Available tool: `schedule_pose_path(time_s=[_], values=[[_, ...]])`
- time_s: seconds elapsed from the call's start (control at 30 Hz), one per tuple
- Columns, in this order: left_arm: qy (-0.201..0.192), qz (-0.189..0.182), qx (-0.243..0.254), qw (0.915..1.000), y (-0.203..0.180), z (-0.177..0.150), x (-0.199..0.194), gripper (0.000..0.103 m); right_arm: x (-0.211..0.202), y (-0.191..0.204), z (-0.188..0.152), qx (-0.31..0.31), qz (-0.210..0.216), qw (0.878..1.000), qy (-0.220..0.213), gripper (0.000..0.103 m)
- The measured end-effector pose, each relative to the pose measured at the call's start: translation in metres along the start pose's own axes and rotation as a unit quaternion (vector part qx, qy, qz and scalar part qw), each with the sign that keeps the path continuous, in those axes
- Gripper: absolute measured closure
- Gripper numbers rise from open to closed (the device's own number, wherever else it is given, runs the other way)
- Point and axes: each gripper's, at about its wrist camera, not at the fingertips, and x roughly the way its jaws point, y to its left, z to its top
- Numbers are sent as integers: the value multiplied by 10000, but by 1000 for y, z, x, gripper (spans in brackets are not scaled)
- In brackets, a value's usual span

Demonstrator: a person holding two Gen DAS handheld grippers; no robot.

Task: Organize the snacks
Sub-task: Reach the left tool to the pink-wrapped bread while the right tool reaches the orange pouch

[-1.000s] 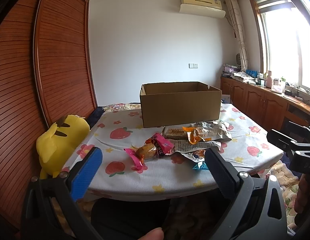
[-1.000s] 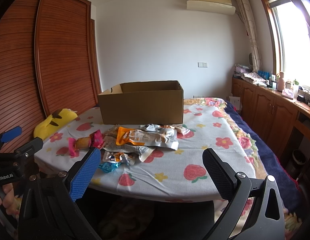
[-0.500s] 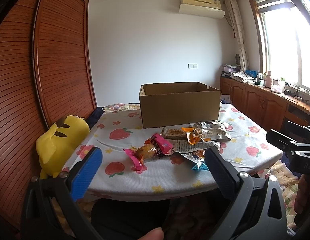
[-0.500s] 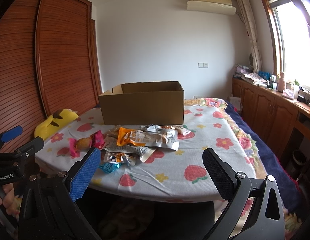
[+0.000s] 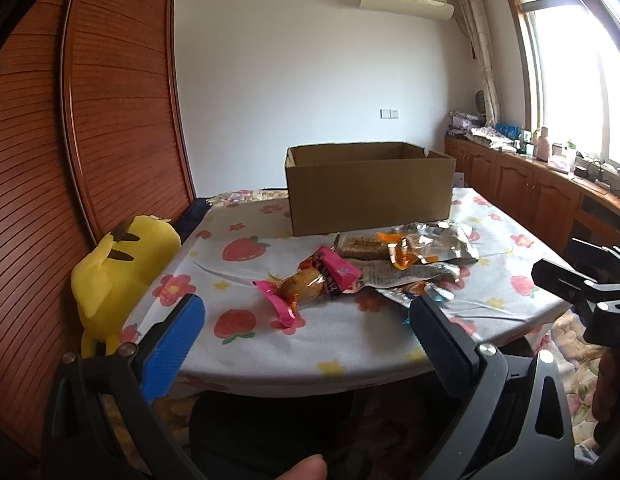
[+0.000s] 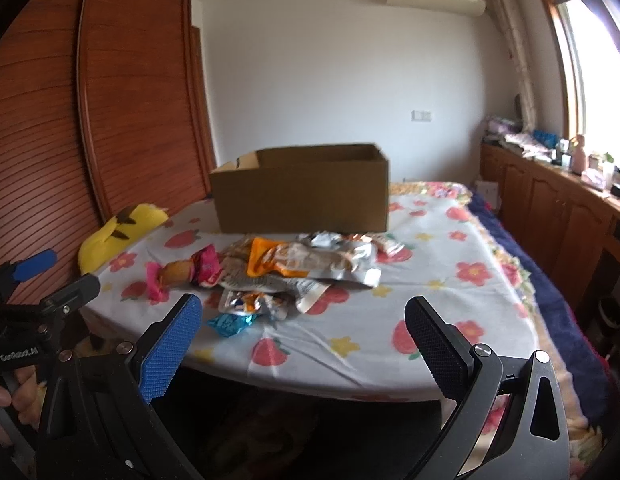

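**Both tongs spread wide before a heap of snack packets**

The left gripper [image 5: 305, 344] hangs off the near table edge with its jaws parted and nothing between them; the right gripper [image 6: 301, 340] is likewise splayed and empty. Nothing stands between either tool and the pile. On the white strawberry-and-flower printed tablecloth [image 5: 342, 344] the nearest piece to the left tool is a pink-wrapped round brown pastry [image 5: 305, 286], its long axis running from near-left to far-right, twisted ends at both tips. Just beside it lies the crumpled silver and orange foil packets [image 5: 414, 260], overlapping one another, long sides running mostly left to right. A small blue foil candy wrapper [image 6: 229, 322] lies at the near edge of the heap, closest to the right tool. Behind the pile, close to touching it, stands an open brown cardboard box [image 5: 370, 194], broad side facing the cameras. A yellow plush toy [image 5: 117, 272] leans at the table's left edge against the slatted wooden wardrobe [image 5: 89, 140]
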Motion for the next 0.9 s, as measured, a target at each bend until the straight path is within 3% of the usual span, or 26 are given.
schedule_pose_path(time_s=[0.43, 0.9], values=[[439, 129, 38, 9989, 25, -2, 52, 0, 57, 0, 10, -164, 476, 9975, 495, 2], [1125, -316, 239, 9929, 38, 14, 126, 1, 127, -31, 36, -629, 671, 9901, 1058, 4]])
